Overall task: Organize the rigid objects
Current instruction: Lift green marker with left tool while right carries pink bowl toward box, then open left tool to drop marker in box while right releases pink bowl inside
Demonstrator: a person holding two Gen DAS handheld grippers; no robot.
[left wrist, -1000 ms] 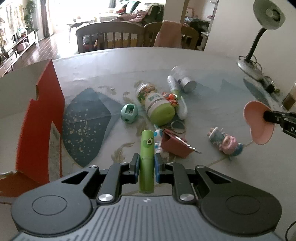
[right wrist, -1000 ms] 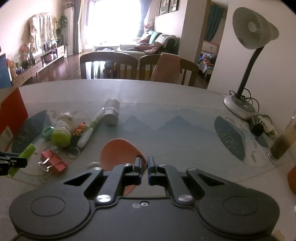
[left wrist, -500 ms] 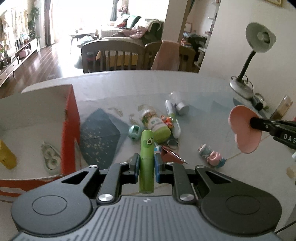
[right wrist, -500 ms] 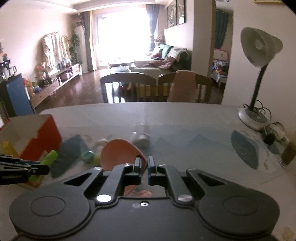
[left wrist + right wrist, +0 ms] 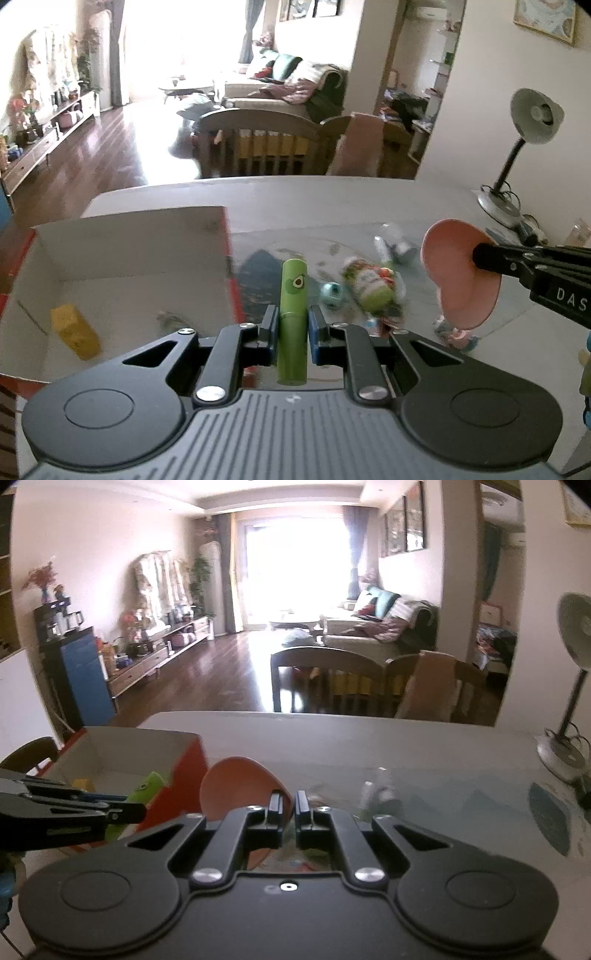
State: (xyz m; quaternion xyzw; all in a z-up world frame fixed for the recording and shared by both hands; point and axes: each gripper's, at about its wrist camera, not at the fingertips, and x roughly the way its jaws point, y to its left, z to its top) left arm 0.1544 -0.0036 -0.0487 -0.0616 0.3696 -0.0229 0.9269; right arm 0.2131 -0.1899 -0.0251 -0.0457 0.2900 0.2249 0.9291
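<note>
My left gripper (image 5: 291, 314) is shut on a green tube with an avocado print (image 5: 293, 321) and holds it above the table, beside the right wall of the red cardboard box (image 5: 129, 251). My right gripper (image 5: 290, 803) is shut on a pink flat disc (image 5: 236, 788), which also shows in the left wrist view (image 5: 458, 273), raised to the right. The box (image 5: 110, 753) and the green tube (image 5: 147, 786) also show in the right wrist view. A yellow block (image 5: 75, 330) lies in the box.
On the table lie a green-capped bottle (image 5: 369, 288), a teal round thing (image 5: 332, 295), a clear jar (image 5: 397, 240) and a pig figurine (image 5: 458, 338). A desk fan (image 5: 517, 158) stands at the far right. Chairs (image 5: 266, 144) stand behind the table.
Both grippers have risen and moved left with their objects. The box's inside has come into view under the left gripper. The loose items now lie farther below and to the right.
</note>
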